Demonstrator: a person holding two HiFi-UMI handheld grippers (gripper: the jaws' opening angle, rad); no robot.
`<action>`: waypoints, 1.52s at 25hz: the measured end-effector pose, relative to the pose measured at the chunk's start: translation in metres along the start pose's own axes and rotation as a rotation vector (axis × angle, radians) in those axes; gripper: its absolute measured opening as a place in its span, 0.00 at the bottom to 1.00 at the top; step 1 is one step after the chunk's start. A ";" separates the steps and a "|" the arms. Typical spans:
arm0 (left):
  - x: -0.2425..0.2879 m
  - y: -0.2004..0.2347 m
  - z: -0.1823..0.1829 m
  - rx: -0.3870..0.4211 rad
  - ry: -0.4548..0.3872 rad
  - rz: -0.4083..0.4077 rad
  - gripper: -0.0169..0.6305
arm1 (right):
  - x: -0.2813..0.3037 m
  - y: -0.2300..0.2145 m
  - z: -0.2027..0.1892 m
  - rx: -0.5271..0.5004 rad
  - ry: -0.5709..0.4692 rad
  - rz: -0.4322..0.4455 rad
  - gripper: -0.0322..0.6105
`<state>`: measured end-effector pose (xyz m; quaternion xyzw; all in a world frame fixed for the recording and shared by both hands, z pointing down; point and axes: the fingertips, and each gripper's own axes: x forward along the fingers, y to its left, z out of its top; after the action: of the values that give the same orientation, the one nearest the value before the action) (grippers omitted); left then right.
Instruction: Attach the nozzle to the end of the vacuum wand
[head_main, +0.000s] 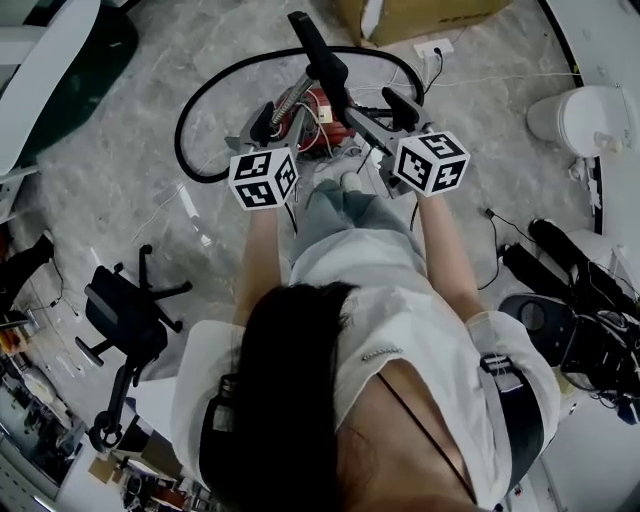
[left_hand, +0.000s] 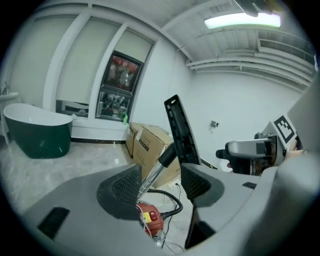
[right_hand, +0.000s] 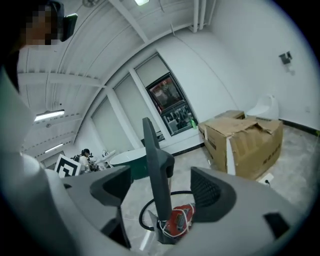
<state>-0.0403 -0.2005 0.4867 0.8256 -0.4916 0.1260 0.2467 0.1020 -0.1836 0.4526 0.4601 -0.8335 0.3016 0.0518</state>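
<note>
A red vacuum body (head_main: 318, 108) stands on the marble floor, and its silver wand (left_hand: 151, 176) rises at a slant. The long black nozzle (head_main: 318, 52) sits on the wand's upper end. My left gripper (head_main: 268, 122) hangs just left of the wand, open, its pads (left_hand: 125, 187) apart; in the left gripper view the wand and nozzle (left_hand: 180, 131) show beyond the gap. My right gripper (head_main: 386, 112) is to the right, open too. In the right gripper view the nozzle (right_hand: 155, 170) and vacuum body (right_hand: 180, 220) lie past its spread fingers (right_hand: 206, 192), untouched.
A black hose (head_main: 207, 100) loops on the floor around the vacuum. A cardboard box (head_main: 420, 14) stands behind it, with a power strip (head_main: 433, 48) beside it. A green bathtub (left_hand: 36, 133) is far left. A tipped black chair (head_main: 122, 312) lies left of me; black equipment (head_main: 570, 300) is at the right.
</note>
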 end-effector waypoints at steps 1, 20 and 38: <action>-0.005 -0.005 0.001 0.000 -0.007 -0.001 0.41 | -0.004 0.000 0.001 -0.013 -0.008 -0.006 0.65; -0.062 -0.049 0.015 0.006 -0.169 0.058 0.26 | -0.033 0.022 -0.011 -0.085 -0.019 -0.032 0.51; -0.061 -0.052 0.016 0.053 -0.149 0.066 0.03 | -0.025 0.021 -0.018 -0.147 0.016 -0.122 0.07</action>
<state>-0.0248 -0.1420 0.4309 0.8222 -0.5321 0.0852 0.1834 0.0963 -0.1473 0.4483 0.5024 -0.8234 0.2397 0.1103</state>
